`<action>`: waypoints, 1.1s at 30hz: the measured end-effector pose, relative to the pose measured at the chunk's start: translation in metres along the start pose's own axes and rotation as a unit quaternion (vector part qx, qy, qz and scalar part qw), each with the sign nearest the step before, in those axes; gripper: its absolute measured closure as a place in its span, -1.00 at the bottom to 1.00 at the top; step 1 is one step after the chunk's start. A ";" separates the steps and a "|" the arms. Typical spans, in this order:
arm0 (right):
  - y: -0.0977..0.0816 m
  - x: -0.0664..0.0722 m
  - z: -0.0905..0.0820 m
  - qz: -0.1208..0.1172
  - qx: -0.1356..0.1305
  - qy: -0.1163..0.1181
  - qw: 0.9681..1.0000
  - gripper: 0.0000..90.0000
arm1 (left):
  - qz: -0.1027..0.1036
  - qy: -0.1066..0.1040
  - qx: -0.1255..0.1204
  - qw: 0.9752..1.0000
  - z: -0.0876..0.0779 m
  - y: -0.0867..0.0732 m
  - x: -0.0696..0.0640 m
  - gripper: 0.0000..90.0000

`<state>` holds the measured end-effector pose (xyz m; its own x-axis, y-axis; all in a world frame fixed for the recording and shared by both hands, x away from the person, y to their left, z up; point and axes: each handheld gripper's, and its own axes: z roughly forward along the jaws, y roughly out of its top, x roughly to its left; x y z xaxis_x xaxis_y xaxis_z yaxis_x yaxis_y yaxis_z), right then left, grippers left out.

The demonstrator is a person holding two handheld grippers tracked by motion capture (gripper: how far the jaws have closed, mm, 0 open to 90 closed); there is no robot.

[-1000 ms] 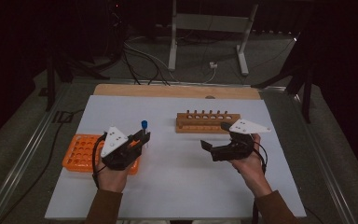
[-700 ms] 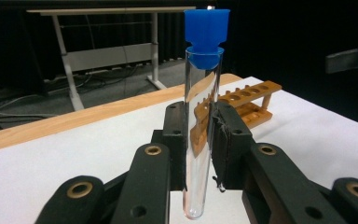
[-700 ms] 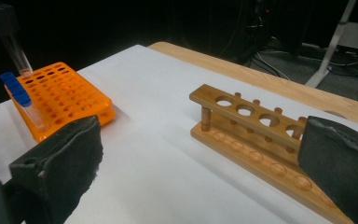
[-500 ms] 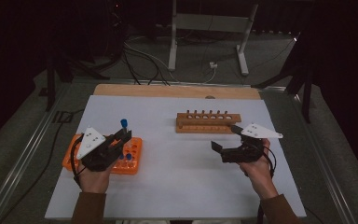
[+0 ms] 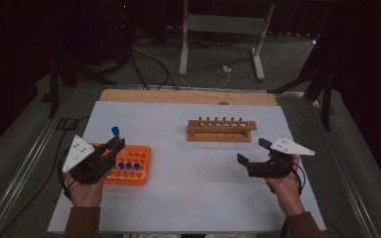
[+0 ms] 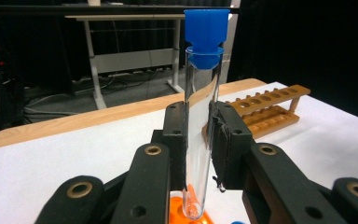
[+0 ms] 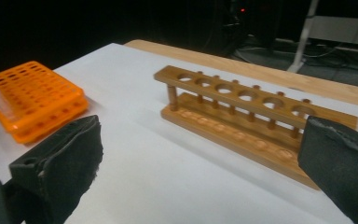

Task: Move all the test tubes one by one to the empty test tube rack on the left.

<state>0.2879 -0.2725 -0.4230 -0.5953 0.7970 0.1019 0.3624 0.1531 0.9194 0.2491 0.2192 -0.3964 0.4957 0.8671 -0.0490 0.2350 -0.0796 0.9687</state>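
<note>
Your left gripper (image 5: 115,145) has its jaws clamped on a clear test tube (image 6: 200,135) with a blue cap (image 6: 206,35); the pads press on the glass about midway up. The tube stands upright, and in the left gripper view its rounded bottom hangs just over the orange tube rack (image 5: 129,163). In the high view your left hand (image 5: 85,191) comes in from the bottom edge, forearm roughly straight, with the gripper angled up and to the right over the rack's left part. Three more blue-capped tubes (image 5: 128,166) sit in that rack.

Your right gripper (image 5: 254,153) holds nothing: its jaws stand wide apart, bare white table (image 5: 193,188) between them. Your right hand (image 5: 282,186) grips it from behind, jaws pointing left, low over the table. The wooden test tube rack (image 5: 221,130) stands empty, farther back, apart from both grippers; in the right gripper view it lies ahead between the jaws.
</note>
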 end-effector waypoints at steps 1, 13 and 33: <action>-0.001 -0.001 -0.002 0.003 -0.001 -0.001 1.000 -1.00 | 0.000 0.002 -0.001 1.000 -0.001 -0.001 0.002 0.74; -0.023 -0.011 -0.016 0.024 -0.019 -0.017 0.999 -1.00 | -0.007 0.033 0.000 0.999 -0.016 -0.022 0.018 0.74; -0.039 -0.015 -0.022 0.038 -0.021 -0.024 0.999 -1.00 | -0.030 0.066 0.017 0.997 -0.018 -0.066 0.034 0.73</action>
<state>0.2672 -0.3035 -0.4521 -0.5323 0.8322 0.1551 0.3744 0.0671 0.9248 0.2357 0.2629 -0.4575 0.3664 0.9277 -0.0717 0.2902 -0.0407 0.9561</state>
